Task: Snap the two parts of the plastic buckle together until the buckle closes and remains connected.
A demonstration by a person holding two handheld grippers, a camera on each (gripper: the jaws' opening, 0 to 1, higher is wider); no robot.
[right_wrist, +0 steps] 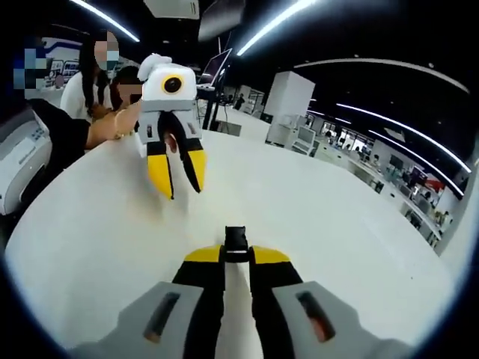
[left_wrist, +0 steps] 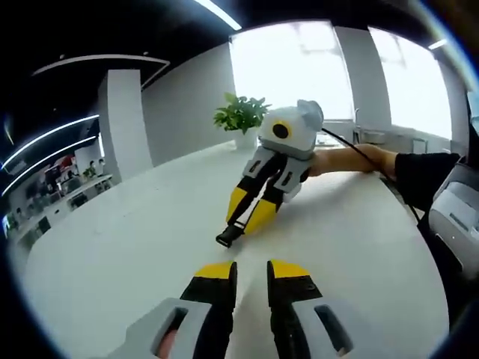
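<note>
A black plastic buckle part (right_wrist: 236, 241) sticks out from between the yellow tips of my right gripper (right_wrist: 236, 256), which is shut on it just above the white table (right_wrist: 337, 224). In the left gripper view the same black buckle part (left_wrist: 229, 235) hangs from the right gripper (left_wrist: 251, 217), low over the table, with a thin black strap running up between the fingers. My left gripper (left_wrist: 252, 268) stands open a short way in front of it, nothing between its jaws. From the right gripper view the left gripper (right_wrist: 179, 187) points down at the table, jaws apart.
A potted green plant (left_wrist: 241, 116) stands at the table's far edge by the windows. A person's hand and dark sleeve (left_wrist: 419, 172) hold the right gripper. Two people (right_wrist: 97, 75) sit behind the left gripper. A grey machine (right_wrist: 15, 164) stands beside the table.
</note>
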